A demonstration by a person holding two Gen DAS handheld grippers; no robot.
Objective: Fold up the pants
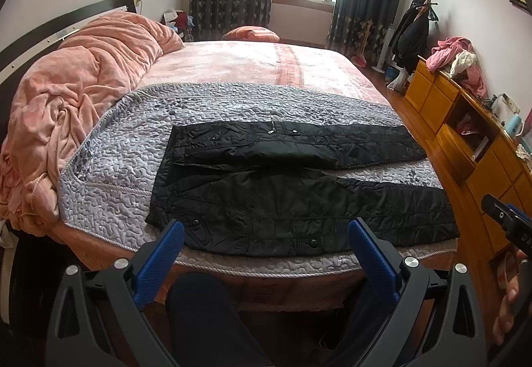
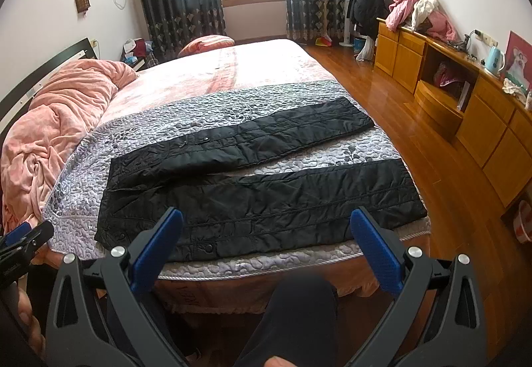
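Black quilted pants (image 1: 292, 187) lie flat on a grey quilted cover (image 1: 109, 167) at the foot of the bed, waist to the left, both legs spread apart toward the right. They also show in the right wrist view (image 2: 266, 181). My left gripper (image 1: 266, 230) is open and empty, held in front of the bed's near edge, short of the pants' near leg. My right gripper (image 2: 266, 220) is open and empty, also in front of the near edge. The right gripper's body shows at the left wrist view's right edge (image 1: 508, 220).
A crumpled pink blanket (image 1: 73, 94) is piled at the bed's left by the headboard. A wooden dresser (image 2: 465, 94) with clothes on top runs along the right wall. Wooden floor (image 2: 392, 94) lies between bed and dresser. My legs stand against the bed front.
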